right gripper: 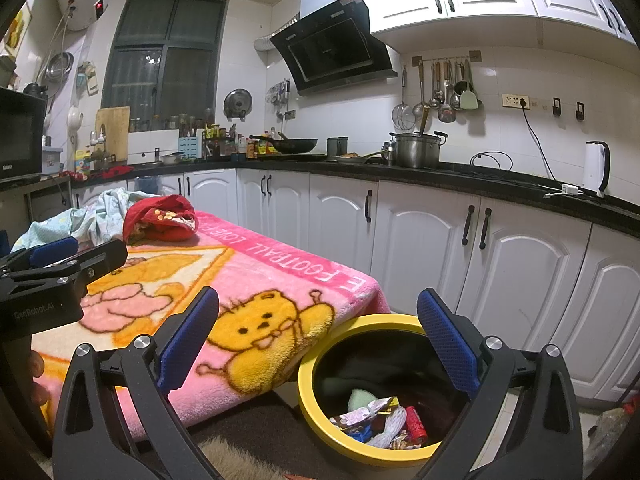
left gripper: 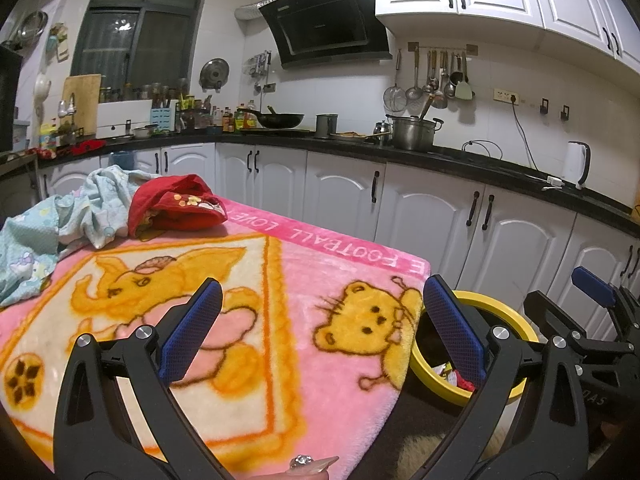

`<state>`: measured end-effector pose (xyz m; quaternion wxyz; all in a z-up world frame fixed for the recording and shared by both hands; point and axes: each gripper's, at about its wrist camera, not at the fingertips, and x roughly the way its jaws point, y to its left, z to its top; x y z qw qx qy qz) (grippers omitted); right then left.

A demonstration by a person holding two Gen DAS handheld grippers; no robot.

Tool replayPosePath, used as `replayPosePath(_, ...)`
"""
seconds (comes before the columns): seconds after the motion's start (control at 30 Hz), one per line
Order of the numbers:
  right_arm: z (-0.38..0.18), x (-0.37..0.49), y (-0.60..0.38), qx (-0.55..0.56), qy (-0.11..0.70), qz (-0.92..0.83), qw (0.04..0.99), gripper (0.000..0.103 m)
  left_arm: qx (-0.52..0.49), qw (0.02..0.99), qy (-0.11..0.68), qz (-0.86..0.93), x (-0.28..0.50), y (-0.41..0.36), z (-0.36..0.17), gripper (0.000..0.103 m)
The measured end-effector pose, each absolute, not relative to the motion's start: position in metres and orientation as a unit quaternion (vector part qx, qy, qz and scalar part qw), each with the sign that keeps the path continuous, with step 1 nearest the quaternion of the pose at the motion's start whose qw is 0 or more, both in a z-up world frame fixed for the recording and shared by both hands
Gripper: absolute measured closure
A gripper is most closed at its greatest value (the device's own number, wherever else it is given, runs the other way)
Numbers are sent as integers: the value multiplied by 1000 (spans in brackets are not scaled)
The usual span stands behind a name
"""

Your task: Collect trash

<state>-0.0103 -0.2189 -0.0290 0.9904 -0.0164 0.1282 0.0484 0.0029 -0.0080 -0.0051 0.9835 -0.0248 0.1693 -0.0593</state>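
Observation:
A yellow-rimmed trash bin stands on the floor by the table's right corner; it also shows in the left wrist view. Several wrappers and scraps lie inside it. My right gripper is open and empty, above the bin's near rim. My left gripper is open and empty over the pink cartoon blanket, near its right edge. The left gripper's body shows at the left of the right wrist view. The right gripper's body shows at the right of the left wrist view.
The pink blanket covers the table. A red cloth and a light blue cloth lie at its far left. White cabinets under a black counter with pots run behind. A fur rug lies on the floor.

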Motion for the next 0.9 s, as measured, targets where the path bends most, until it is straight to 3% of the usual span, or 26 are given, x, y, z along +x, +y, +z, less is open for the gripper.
replayPosePath(0.6,-27,-1,-210,-24,161,77,984,6,-65,977,200,-37,8,14,-3,11)
replayPosePath(0.7,-18,19,-180,-39,195,133,971,6,-111,970,217,5,9,58,2,11)
replayPosePath(0.9,-37,85,-27,-103,322,298,893,6,-118,908,274,295,18,226,-13,11)
